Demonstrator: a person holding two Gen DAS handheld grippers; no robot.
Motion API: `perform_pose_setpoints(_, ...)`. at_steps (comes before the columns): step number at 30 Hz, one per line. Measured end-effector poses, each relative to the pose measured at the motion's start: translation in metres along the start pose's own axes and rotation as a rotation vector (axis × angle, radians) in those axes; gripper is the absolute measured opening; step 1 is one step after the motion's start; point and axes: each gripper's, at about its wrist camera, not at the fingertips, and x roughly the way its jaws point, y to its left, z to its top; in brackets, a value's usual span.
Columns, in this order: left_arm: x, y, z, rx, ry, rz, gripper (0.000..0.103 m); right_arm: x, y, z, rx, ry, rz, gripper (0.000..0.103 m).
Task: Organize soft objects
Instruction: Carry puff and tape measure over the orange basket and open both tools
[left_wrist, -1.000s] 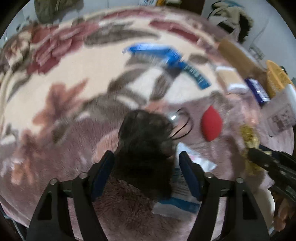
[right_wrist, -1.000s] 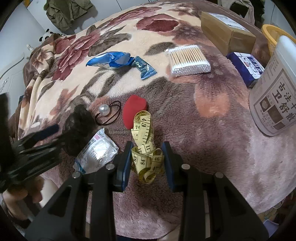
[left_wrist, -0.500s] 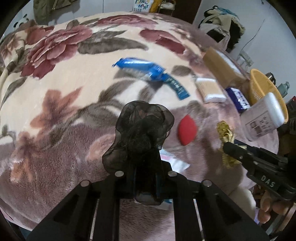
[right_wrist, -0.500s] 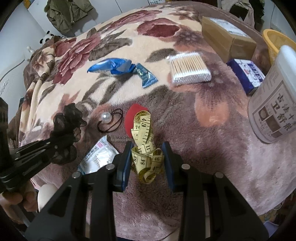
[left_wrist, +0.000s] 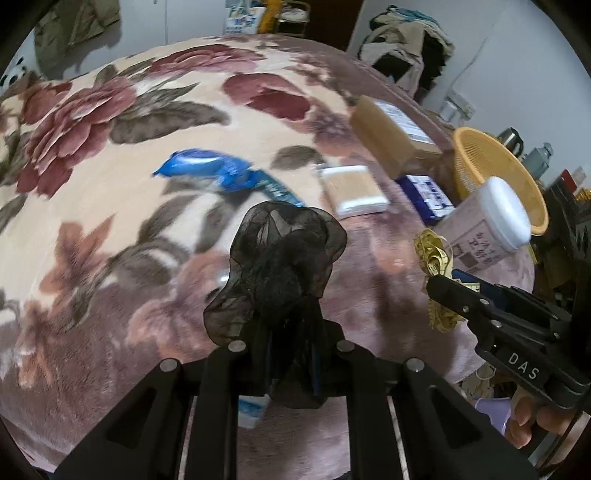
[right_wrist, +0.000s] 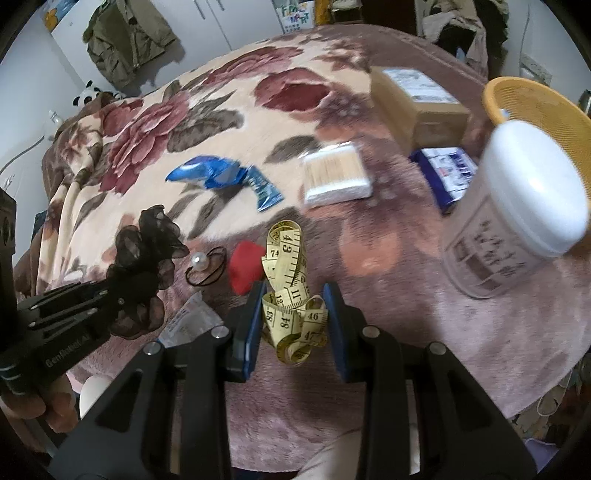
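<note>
Taking the red teardrop-shaped sponge (right_wrist: 245, 269) on the floral plush blanket (right_wrist: 155, 147) as landmark: to its left, the left gripper (left_wrist: 288, 349) is clamped on a black sheer ruffled scrunchie (left_wrist: 280, 266), held up off the blanket. Just left of the sponge lies a black hair tie with a white pearl bead (right_wrist: 205, 267). Directly in front of the sponge, the right gripper (right_wrist: 293, 317) is closed on a bunched yellow measuring tape (right_wrist: 291, 291), lifted clear. Far right of the sponge sits an orange mesh basket (right_wrist: 535, 99). The tape's loose loops could slip free or snag; the scrunchie's thin fabric may slide out. Both items look limp and crumpled.
</note>
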Motion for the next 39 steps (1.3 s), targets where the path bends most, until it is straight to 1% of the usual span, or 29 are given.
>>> perform_pose_setpoints(8, -0.001, -0.040, 0.009, 0.055, -0.005, -0.034, 0.014, -0.023, -0.023, 0.006, 0.021, -0.038, -0.037, 0.033)
perform_pose_setpoints(15, -0.001, -0.061, 0.014, 0.079, -0.003, -0.052, 0.014, -0.034, -0.039, 0.010, 0.037, -0.056, -0.045, 0.033)
perform_pose_setpoints(22, -0.006, -0.081, 0.027, 0.103, -0.018, -0.062, 0.015, -0.045, -0.049, 0.018, 0.046, -0.079, -0.047, 0.033)
perform_pose_setpoints(27, -0.009, -0.099, 0.041, 0.125, -0.025, -0.077, 0.015, -0.056, -0.061, 0.027, 0.052, -0.102, -0.060, 0.033)
perform_pose_setpoints(39, -0.010, -0.169, 0.089, 0.195, -0.040, -0.149, 0.015, -0.087, -0.105, 0.057, 0.084, -0.170, -0.114, 0.033)
